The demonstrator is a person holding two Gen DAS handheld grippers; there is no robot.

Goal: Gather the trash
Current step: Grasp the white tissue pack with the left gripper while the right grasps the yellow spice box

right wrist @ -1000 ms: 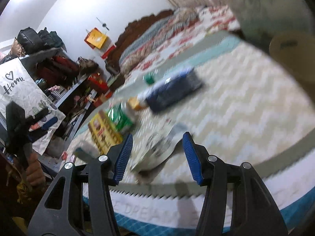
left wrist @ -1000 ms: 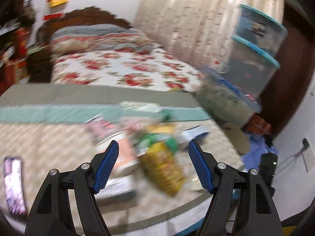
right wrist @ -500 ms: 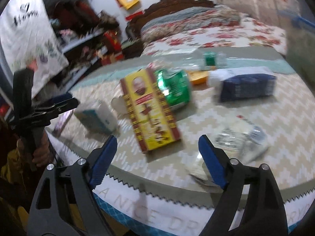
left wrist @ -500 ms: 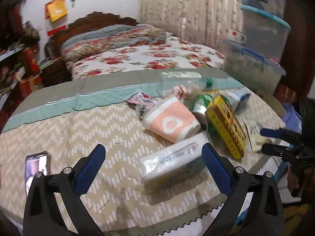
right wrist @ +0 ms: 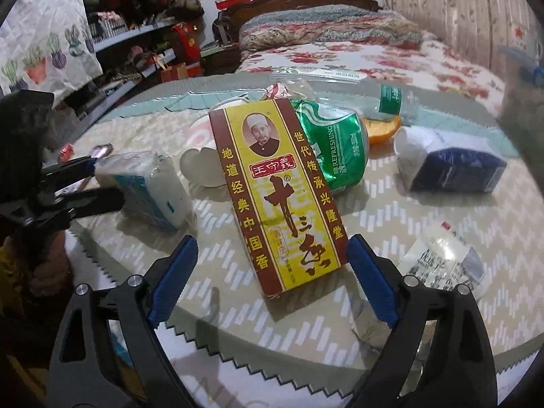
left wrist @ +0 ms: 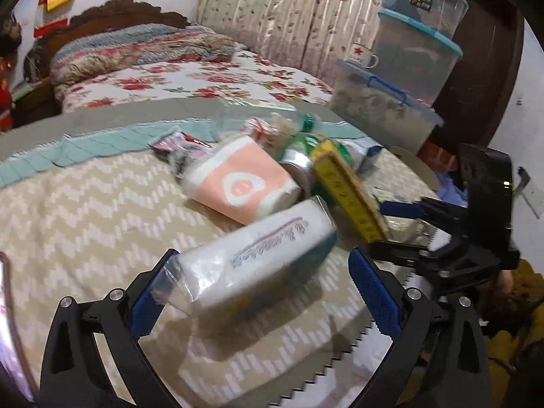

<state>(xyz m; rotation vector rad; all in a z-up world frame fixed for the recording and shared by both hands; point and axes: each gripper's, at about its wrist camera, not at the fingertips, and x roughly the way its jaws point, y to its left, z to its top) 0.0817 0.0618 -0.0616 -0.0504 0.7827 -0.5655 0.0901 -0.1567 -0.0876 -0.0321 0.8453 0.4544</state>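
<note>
Trash lies in a heap on a round table with a zigzag cloth. My left gripper is open, its jaws on either side of a white tissue pack, which also shows in the right wrist view. My right gripper is open around the near end of a yellow and red spice box, also seen edge-on in the left wrist view. Behind lie a pink and white paper cup, a crushed green can and a dark blue carton.
A clear plastic bottle, an orange peel and a crumpled wrapper also lie on the table. A phone lies at the left edge. A floral bed stands behind. Stacked plastic bins stand at the right.
Both grippers have moved in toward the table. The tissue pack now sits between the left jaws and the spice box between the right jaws. Both stay open.
</note>
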